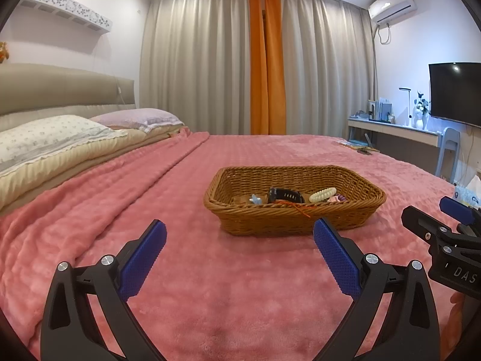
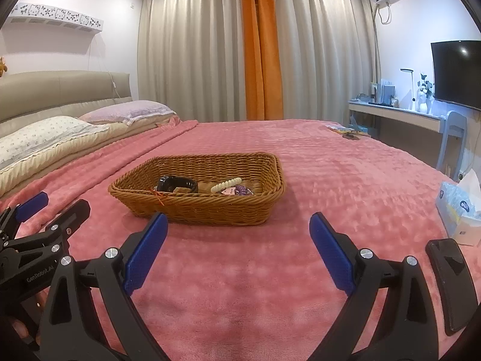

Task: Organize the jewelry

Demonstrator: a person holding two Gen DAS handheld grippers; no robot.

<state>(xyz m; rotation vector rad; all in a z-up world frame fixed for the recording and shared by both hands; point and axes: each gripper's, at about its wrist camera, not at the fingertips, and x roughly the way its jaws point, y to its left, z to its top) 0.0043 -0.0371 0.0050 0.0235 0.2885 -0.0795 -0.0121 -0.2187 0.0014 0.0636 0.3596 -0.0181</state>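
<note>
A brown wicker basket point(image 1: 288, 219) sits on the pink bed cover; it also shows in the right wrist view point(image 2: 195, 210). Inside lie a black watch point(image 1: 285, 195), a cream hair clip point(image 1: 322, 195), a small light-blue piece point(image 1: 256, 199), a pink and purple item point(image 2: 237, 191) and a red string point(image 1: 300, 209) over the front rim. My left gripper point(image 1: 239, 234) is open and empty, just short of the basket's front. My right gripper point(image 2: 237, 228) is open and empty, in front of the basket's right end.
A tissue box point(image 2: 460, 210) and a black phone point(image 2: 452, 282) lie on the bed at the right. Pillows point(image 1: 54, 138) are at the far left. Small items point(image 1: 357, 147) lie on the bed's far right edge. A desk point(image 1: 393, 129) and chair stand beyond.
</note>
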